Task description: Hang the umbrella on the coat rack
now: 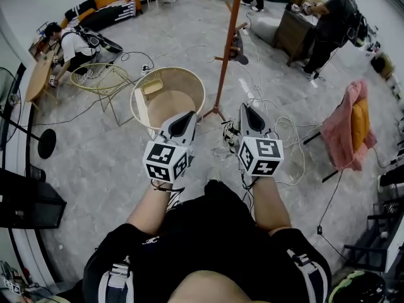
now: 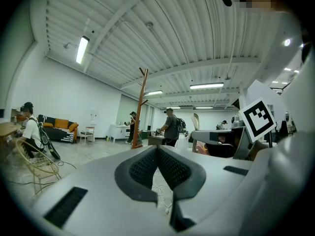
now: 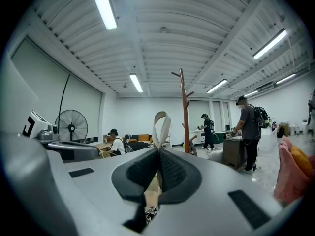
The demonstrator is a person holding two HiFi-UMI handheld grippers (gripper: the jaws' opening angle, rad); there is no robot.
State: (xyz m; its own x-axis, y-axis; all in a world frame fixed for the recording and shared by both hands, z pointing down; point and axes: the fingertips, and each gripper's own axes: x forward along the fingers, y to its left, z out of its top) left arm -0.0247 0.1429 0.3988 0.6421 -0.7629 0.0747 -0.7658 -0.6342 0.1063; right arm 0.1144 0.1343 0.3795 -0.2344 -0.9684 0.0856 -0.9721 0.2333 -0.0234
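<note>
The left gripper point(image 2: 157, 149) has its jaws pressed together, empty. The right gripper point(image 3: 158, 150) pinches the umbrella's beige strap loop point(image 3: 161, 127), which stands upright. The umbrella point(image 3: 151, 200) hangs beneath, largely hidden, its axis unclear. The wooden coat rack point(image 1: 225, 49) stands well beyond.

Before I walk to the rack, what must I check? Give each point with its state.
1. Right gripper shut on the loop: ok.
2. Left gripper empty, jaws together: ok.
3. Rack upright, ahead of both grippers: ok.
4. Top pegs bare: ok.
5. Floor before the rack free of cables: not ok.
6. Loop wide enough for a peg: cannot tell.
</note>
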